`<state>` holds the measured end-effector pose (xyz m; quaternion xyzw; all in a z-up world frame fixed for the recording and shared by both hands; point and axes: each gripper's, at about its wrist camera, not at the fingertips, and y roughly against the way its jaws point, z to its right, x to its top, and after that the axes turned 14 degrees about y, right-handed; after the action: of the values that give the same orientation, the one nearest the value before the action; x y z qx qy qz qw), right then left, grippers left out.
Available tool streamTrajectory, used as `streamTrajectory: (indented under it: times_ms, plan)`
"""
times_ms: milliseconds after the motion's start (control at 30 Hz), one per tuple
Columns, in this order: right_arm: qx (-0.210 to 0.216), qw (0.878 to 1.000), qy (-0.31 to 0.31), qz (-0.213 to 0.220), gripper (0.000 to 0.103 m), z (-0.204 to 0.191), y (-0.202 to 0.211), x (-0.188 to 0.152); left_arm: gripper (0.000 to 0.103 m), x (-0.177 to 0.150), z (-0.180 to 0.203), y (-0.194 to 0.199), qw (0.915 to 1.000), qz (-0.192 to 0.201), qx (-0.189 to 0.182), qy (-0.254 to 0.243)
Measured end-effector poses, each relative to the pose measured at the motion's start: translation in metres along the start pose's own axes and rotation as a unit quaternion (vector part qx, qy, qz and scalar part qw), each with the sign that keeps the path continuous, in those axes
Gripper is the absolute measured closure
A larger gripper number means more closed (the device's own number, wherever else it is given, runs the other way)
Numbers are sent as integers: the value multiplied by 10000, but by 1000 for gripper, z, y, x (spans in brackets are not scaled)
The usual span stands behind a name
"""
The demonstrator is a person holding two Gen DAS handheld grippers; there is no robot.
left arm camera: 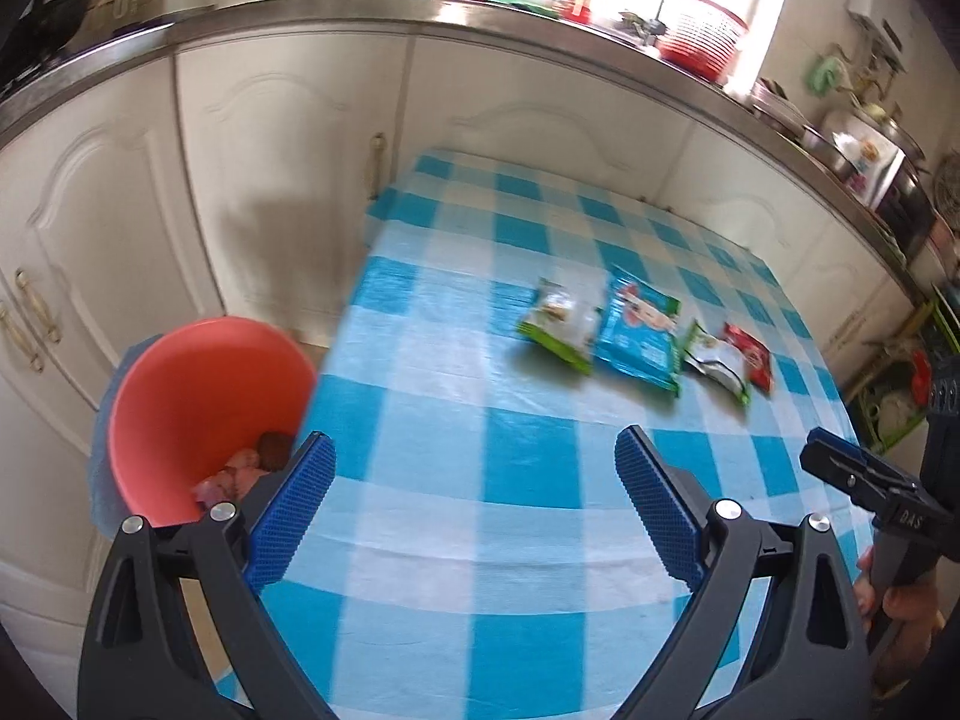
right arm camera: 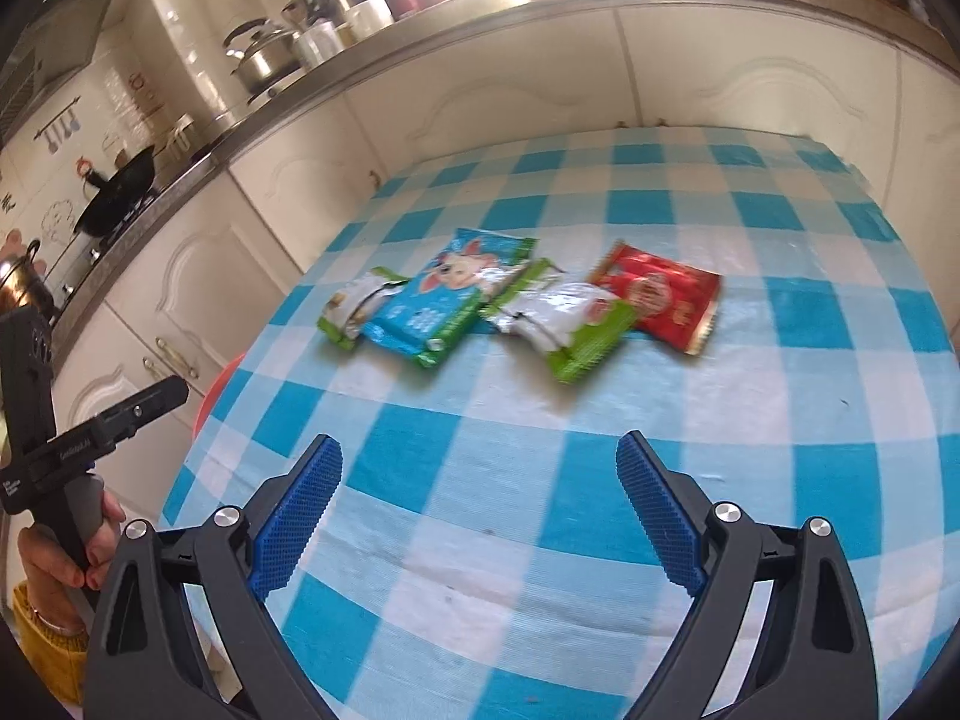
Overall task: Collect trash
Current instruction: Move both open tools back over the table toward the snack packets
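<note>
Left gripper (left arm camera: 474, 456) jaws spread, empty, over near left part of checked tablecloth (left arm camera: 456, 480). Right gripper (right arm camera: 479, 459) jaws spread, empty, nr table centre. Four wrappers in a row, far side: green/white (right arm camera: 354, 306), blue (right arm camera: 447, 297), green/white (right arm camera: 561, 321), red (right arm camera: 657, 294), edges overlapping. Red bin (left arm camera: 198, 402) off left edge, scraps inside. Cabinets (left arm camera: 108, 228) beyond.

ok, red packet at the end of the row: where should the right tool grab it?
Take the red packet by its free outer edge, coming from the right and slightly above. It lies flat on the tablecloth, and its left side sits against the green-and-white packet; only the right edge is clear.
</note>
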<state>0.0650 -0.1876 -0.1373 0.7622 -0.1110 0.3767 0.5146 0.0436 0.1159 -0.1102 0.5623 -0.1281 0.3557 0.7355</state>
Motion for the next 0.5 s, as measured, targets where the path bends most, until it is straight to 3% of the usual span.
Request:
streamTrajectory:
  times_ms: [300, 500]
  plan:
    - [-198, 9993, -269, 138, 11, 42, 22, -19, 8, -16, 71, -27, 9950, -304, -431, -849]
    - [-176, 9989, -407, 152, 11, 65, 28, -27, 8, -21, 109, -57, 9885, -514, -510, -1331]
